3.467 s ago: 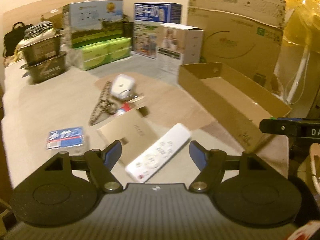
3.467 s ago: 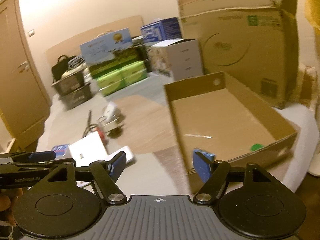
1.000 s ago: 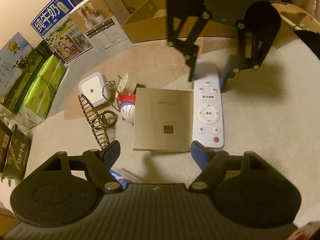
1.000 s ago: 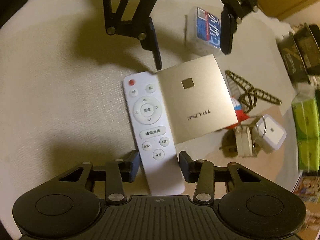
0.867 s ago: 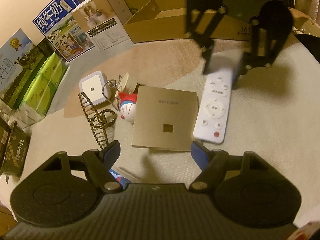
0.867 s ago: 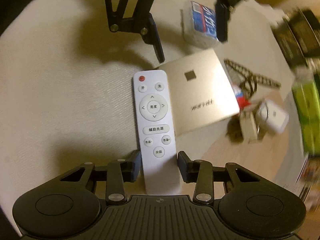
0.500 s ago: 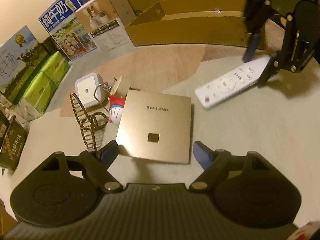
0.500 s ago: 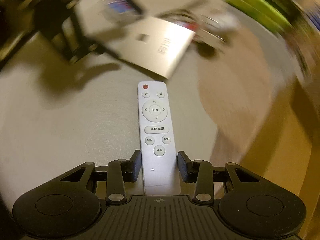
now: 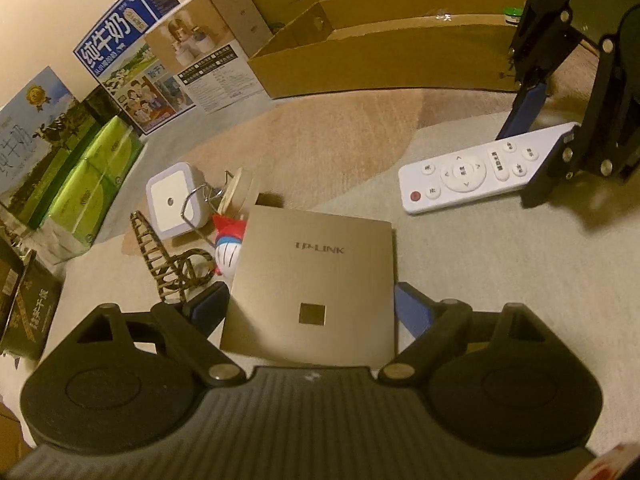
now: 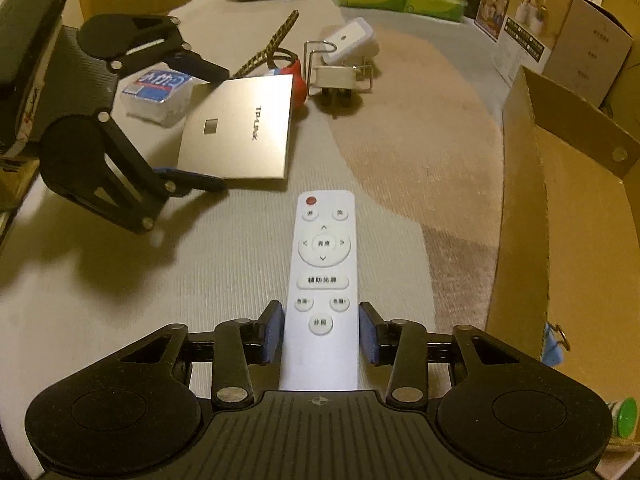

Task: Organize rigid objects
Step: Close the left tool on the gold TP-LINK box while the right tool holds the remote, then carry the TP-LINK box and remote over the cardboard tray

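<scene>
Surface: pale carpet-like cover [image 10: 120, 280] with a tan oval patch is lying under everything, can't tell what's beneath it.
Right claw [image 10: 322, 332]: pinching the white remote [image 10: 323, 276] by its bottom end, both blue pads pressing its sides, the red button end pointing away from the camera.
Left claw [image 9: 310, 312]: sitting wide open, fingers straddling the near end of the gold TP-LINK box [image 9: 316, 284] without squeezing it.
Just beyond the box: Doraemon toy [image 9: 228, 248], wooden ladder-shaped piece [image 9: 154, 256], white night light [image 9: 174, 198], all bunching together.
Beside the box: tissue pack [image 10: 156, 90], peeking out next to the left claw.
Further back: open cardboard box [image 9: 384, 56] sitting near the remote.
Far edge: milk carton box [image 9: 128, 52] and green packs [image 9: 92, 184] lining up.
</scene>
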A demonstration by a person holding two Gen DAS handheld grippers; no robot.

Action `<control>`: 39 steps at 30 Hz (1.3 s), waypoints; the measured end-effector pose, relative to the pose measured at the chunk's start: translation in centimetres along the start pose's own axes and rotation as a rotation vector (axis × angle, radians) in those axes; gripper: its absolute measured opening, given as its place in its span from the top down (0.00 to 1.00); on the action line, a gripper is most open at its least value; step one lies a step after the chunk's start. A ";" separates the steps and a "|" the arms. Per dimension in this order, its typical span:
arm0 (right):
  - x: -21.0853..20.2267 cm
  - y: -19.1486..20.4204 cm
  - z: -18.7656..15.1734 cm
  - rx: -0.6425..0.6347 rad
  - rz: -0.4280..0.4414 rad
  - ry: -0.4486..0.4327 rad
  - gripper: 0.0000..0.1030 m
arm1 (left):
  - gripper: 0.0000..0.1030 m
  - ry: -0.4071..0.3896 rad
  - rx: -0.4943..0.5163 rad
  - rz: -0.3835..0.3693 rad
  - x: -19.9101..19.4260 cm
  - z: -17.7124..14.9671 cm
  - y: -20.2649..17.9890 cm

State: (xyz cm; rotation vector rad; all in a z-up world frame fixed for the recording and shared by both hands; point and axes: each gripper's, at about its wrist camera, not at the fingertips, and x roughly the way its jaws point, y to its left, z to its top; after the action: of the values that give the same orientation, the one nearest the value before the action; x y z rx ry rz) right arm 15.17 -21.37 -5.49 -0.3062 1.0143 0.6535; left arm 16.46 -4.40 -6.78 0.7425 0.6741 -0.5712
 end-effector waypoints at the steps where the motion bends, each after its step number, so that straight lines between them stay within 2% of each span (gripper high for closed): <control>1: 0.2 0.0 0.1 0.001 0.001 -0.007 0.59 | 0.15 0.001 -0.002 -0.005 0.1 0.1 0.1; 11: 0.8 0.7 -0.4 0.041 -0.058 -0.094 0.59 | 0.17 0.053 -0.148 0.017 -0.1 0.4 -0.1; 13: 0.6 0.7 -0.9 0.080 -0.071 -0.115 0.62 | 0.17 0.049 -0.191 0.028 -0.8 0.2 -0.5; 22: -1.0 1.0 -2.8 0.243 -0.103 -0.180 0.62 | 0.17 0.039 -0.406 0.019 -3.7 -0.8 -3.5; 28: -1.7 1.6 -4.4 0.269 -0.118 -0.230 0.62 | 0.17 0.022 -0.537 0.055 -4.8 -1.7 -4.3; 39: -2.3 2.7 -6.6 0.264 -0.145 -0.276 0.59 | 0.17 0.020 -0.625 0.075 -6.3 -2.5 -4.7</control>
State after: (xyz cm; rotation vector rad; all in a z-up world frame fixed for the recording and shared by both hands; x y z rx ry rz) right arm 8.09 -23.57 -6.66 -0.0545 0.7931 0.4108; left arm 8.31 -3.92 -5.57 0.1870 0.7857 -0.2564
